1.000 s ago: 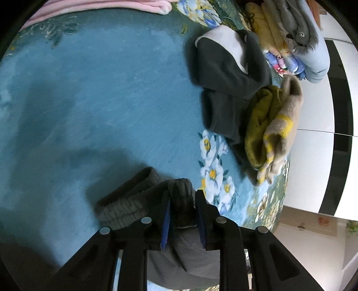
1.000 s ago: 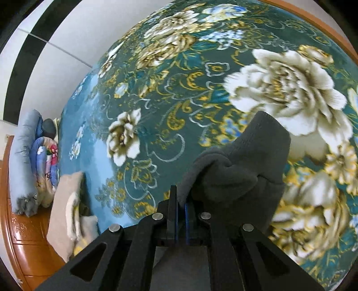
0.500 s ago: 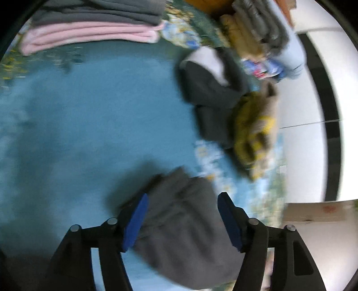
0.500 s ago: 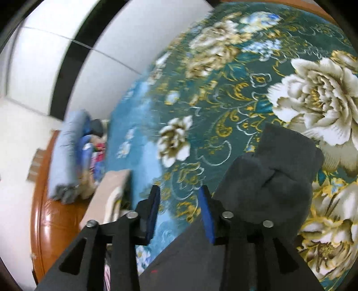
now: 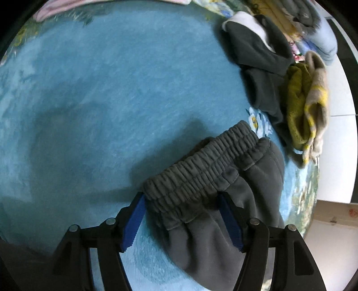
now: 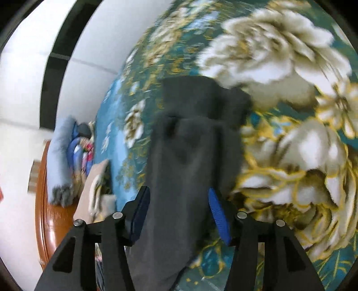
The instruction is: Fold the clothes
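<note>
Dark grey sweatpants (image 5: 210, 179) lie on the blue blanket (image 5: 100, 89), their ribbed elastic waistband facing up. My left gripper (image 5: 182, 220) is open, its blue-padded jaws wide apart on either side of the waistband, not holding it. In the right wrist view the trousers' leg end (image 6: 190, 156) lies on the floral part of the blanket (image 6: 290, 112). My right gripper (image 6: 179, 212) is open, its jaws spread around the fabric. The right view is blurred.
A dark grey and white garment (image 5: 259, 51) and a yellow-beige garment (image 5: 308, 107) lie at the blanket's far right. Folded bedding (image 5: 313, 26) is stacked behind them. A pink folded item (image 5: 56, 9) lies at the top left. A wooden bedframe (image 6: 47, 212) and blue bedding (image 6: 60, 161) show left.
Both grippers were shut on the sweatpants a second ago. They have opened wide and let the fabric go; it now lies on the blanket between the jaws.
</note>
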Demonstrator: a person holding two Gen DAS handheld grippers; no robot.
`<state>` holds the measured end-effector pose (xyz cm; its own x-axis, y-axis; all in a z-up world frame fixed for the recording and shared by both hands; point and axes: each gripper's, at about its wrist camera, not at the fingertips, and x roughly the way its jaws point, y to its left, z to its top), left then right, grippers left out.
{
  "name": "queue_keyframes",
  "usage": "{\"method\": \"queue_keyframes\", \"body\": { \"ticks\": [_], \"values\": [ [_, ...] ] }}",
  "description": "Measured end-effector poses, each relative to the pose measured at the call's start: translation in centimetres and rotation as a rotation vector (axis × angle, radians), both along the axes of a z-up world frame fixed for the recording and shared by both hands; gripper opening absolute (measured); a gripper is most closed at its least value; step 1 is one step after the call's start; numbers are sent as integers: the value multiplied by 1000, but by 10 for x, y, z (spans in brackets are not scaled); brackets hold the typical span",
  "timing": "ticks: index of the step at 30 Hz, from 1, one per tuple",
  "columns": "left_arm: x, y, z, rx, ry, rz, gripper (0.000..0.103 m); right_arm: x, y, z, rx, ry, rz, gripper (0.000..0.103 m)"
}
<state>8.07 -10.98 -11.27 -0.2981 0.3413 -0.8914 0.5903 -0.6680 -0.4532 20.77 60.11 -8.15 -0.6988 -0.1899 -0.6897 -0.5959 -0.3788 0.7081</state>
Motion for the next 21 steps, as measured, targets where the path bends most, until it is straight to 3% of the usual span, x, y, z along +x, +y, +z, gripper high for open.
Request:
{"method": "queue_keyframes", "body": {
  "ticks": [3, 6, 9, 14, 16, 17, 18, 21],
  "values": [
    [2, -1, -3, 7, 19, 40, 69, -5, 5, -20, -10, -21, -28, 72],
    [3, -1, -1, -3, 31, 44, 69, -15, 10, -35, -6, -67, -49, 72],
    [2, -1, 0, -1, 34, 50, 69, -18, 17, -38, 17, -49, -127, 72],
    [0, -2, 3, -1, 38, 51, 69, -35, 25, -30, 24, -70, -160, 70],
    [-1, -3, 4, 6, 42, 52, 69, -38, 25, -24, 12, -82, -171, 48],
    [-1, -4, 5, 10, 46, 52, 69, -38, 24, -21, 9, -92, -177, 28],
    [-2, -5, 6, 12, 50, 50, 69, -36, 23, -16, 7, -85, -177, 18],
    [-5, -6, 13, 20, 76, 39, 69, -26, 17, 12, 38, -25, -133, 11]
  ]
}}
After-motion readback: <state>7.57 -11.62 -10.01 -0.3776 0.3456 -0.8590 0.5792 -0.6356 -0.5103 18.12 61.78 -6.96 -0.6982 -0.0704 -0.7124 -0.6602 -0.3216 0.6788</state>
